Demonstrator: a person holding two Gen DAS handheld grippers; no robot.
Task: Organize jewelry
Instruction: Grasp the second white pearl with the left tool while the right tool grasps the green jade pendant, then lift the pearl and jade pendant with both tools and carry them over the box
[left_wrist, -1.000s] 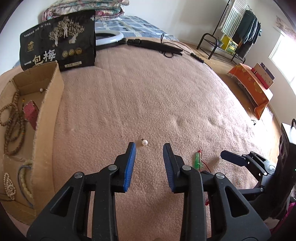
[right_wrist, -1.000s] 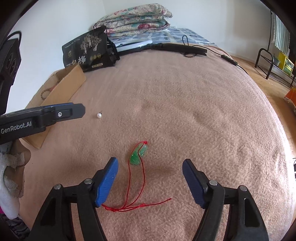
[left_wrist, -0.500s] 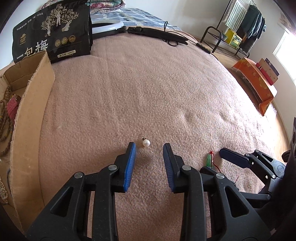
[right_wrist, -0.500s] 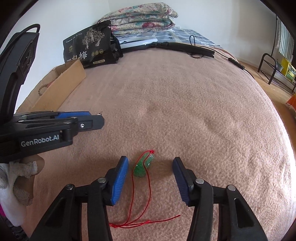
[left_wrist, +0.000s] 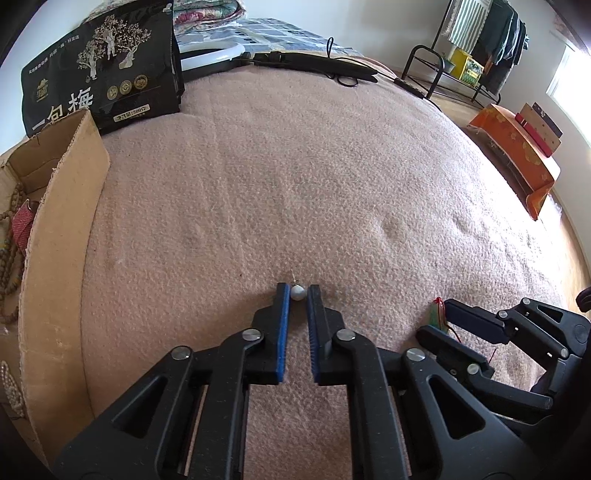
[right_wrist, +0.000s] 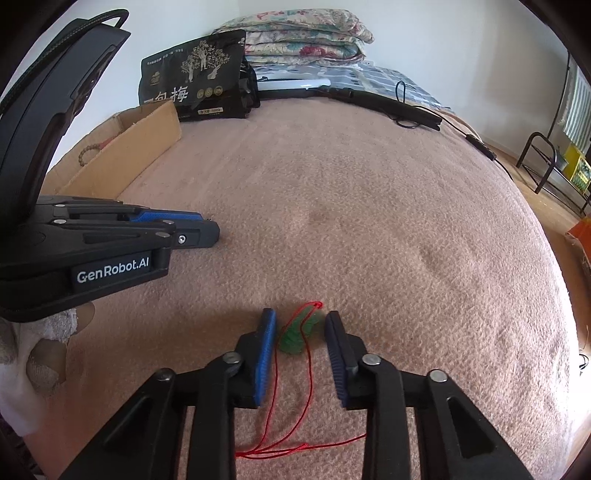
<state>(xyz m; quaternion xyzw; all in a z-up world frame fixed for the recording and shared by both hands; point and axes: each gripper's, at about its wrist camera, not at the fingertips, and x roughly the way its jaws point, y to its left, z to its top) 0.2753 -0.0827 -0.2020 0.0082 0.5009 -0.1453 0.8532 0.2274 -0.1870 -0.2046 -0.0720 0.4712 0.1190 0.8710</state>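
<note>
The left gripper (left_wrist: 297, 291) sits low on the pink blanket (left_wrist: 332, 192), fingers nearly closed with the pearl earring (left_wrist: 297, 292) between the tips; whether the pads already touch it cannot be told. The pearl is likely light, hard, smooth and prone to rolling: grip across the bead, not the thin post at its 11 o'clock.

The right gripper (right_wrist: 301, 332) is part open, straddling the green pendant (right_wrist: 295, 338) without contact. The pendant looks rigid and possibly brittle; its red cord (right_wrist: 308, 391) is limp and trails toward 6 o'clock. Take the stone body. The cardboard box (left_wrist: 62, 221) lies at 9 o'clock of the left gripper.
</note>
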